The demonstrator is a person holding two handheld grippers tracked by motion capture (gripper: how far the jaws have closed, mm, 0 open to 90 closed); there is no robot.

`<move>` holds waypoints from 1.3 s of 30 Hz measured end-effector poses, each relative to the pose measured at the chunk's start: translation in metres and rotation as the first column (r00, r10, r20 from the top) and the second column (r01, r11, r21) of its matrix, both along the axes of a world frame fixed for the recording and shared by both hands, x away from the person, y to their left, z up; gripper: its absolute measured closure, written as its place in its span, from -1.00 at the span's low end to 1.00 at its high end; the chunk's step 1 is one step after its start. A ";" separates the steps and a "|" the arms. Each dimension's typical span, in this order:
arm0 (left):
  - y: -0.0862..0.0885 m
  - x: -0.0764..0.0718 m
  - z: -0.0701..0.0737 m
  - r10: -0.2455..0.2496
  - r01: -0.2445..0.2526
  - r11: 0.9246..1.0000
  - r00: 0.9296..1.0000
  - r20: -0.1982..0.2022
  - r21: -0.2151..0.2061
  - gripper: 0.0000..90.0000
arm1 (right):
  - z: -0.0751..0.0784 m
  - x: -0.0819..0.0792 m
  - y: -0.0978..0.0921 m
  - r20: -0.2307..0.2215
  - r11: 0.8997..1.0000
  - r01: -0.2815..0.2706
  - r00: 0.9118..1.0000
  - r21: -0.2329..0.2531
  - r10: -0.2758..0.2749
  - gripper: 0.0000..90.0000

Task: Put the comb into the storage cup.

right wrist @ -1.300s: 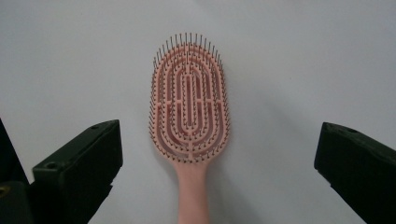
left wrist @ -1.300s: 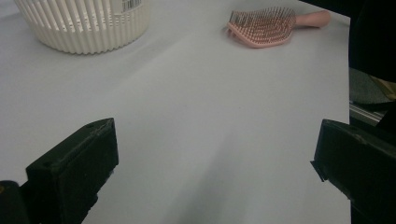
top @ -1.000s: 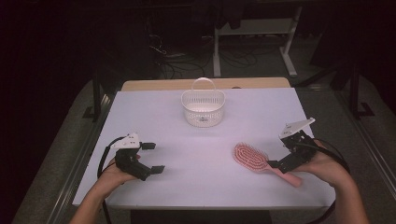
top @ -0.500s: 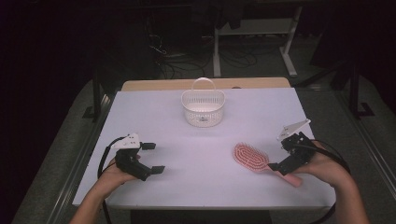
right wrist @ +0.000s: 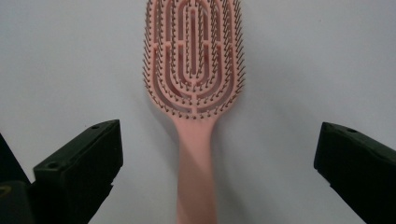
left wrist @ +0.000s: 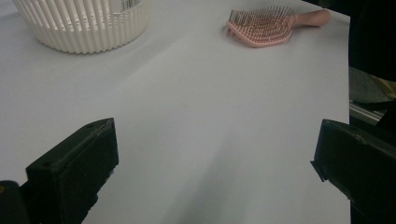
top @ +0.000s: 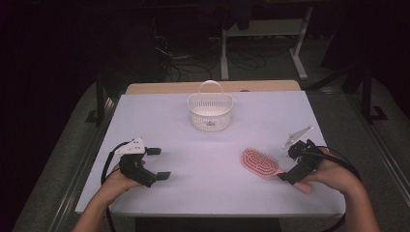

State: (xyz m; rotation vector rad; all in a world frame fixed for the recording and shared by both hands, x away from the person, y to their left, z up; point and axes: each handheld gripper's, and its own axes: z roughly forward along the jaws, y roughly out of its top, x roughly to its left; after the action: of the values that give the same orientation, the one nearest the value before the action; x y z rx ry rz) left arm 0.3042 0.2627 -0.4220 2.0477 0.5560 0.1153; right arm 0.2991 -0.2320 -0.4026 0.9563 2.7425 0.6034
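Pink hairbrush (top: 261, 163) lies flat on the white tabletop (top: 203, 154), bristles up, at the near right. Head points toward the table's middle; handle runs back under the right hand-held gripper (top: 296, 164).

Right gripper view: brush (right wrist: 194, 79) centred between the two black jaws, handle running down the middle of the frame. Jaws wide open, one on each side of the handle, both well clear of it. Nothing held. Height of the jaws above the handle is hard to judge from here; probably just above it, not touching.

Left hand-held gripper (top: 145, 164) sits at the near left, well apart from the brush. Jaws wide open, empty, only bare tabletop between them in the left gripper view. That view shows the brush (left wrist: 268, 25) far off and the white basket (left wrist: 84, 23) at upper left.

Basket (top: 210, 111): slatted, handle upright, at the far middle of the tabletop, well apart from the brush. Looks empty.

Judged step: closing on the brush handle, most likely to carry it to the basket.

Risks:
- Handle is thin and lies flat. If the jaws close too high they pinch nothing, or clip the top edge and skid the brush away.
- Grip far back on the handle leaves the heavy head overhanging; brush may swivel or droop on lift.
- Brush looks longer than the basket is wide; a flat drop could catch the rim or upright handle.
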 end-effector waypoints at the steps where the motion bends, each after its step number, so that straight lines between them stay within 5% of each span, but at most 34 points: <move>1: 0.000 0.000 0.000 0.000 0.000 1.000 1.000 0.000 0.000 -1.00 | -0.001 0.000 0.000 -0.002 1.000 -0.004 1.000 -0.008 0.004 -0.98; 16: -0.001 0.000 -0.001 -0.001 0.001 1.000 1.000 0.000 0.005 -1.00 | -0.015 0.003 0.009 -0.051 0.996 -0.019 0.999 -0.084 0.014 -0.97; 39: 0.000 0.000 0.000 -0.001 0.001 1.000 1.000 0.000 0.003 -1.00 | -0.026 0.004 0.016 -0.114 0.988 -0.053 0.993 -0.147 0.037 -0.54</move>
State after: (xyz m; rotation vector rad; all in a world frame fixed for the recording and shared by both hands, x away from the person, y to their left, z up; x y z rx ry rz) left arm 0.3042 0.2623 -0.4224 2.0513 0.5548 0.1159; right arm 0.3030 -0.2155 -0.4284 0.9211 2.8653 0.3548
